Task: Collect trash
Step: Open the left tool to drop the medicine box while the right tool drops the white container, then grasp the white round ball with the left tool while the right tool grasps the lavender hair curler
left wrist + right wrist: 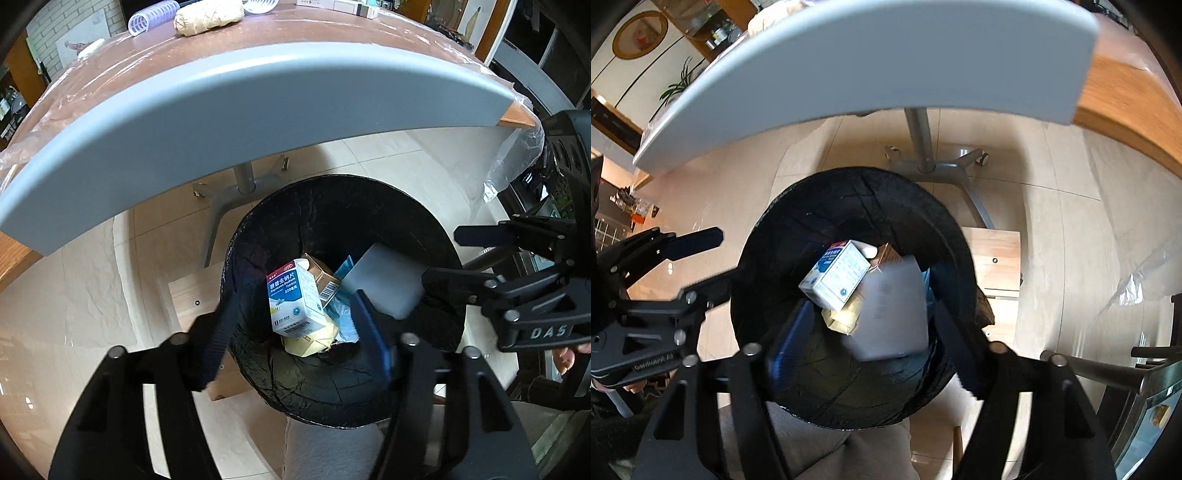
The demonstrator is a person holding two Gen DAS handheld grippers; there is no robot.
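A round bin with a black liner [417,229] stands on the floor below the table edge; it also shows in the right wrist view [849,192]. Inside lie a white and blue medicine box [295,302] [836,275], a brown carton [323,277], a yellowish wad [310,339] [844,317] and blue packaging [345,317]. A white sponge block [388,280] [890,314] is in the bin mouth, blurred in the right wrist view. My left gripper [295,332] is open above the bin. My right gripper [875,332] is open above it, also seen from the left wrist [443,258].
A grey-edged wooden table [221,122] covered in clear plastic overhangs the bin. On it lie a purple hair roller [153,16] and a beige bundle [207,18]. The table's grey pedestal leg [923,147] and a low wooden board [997,258] stand behind the bin.
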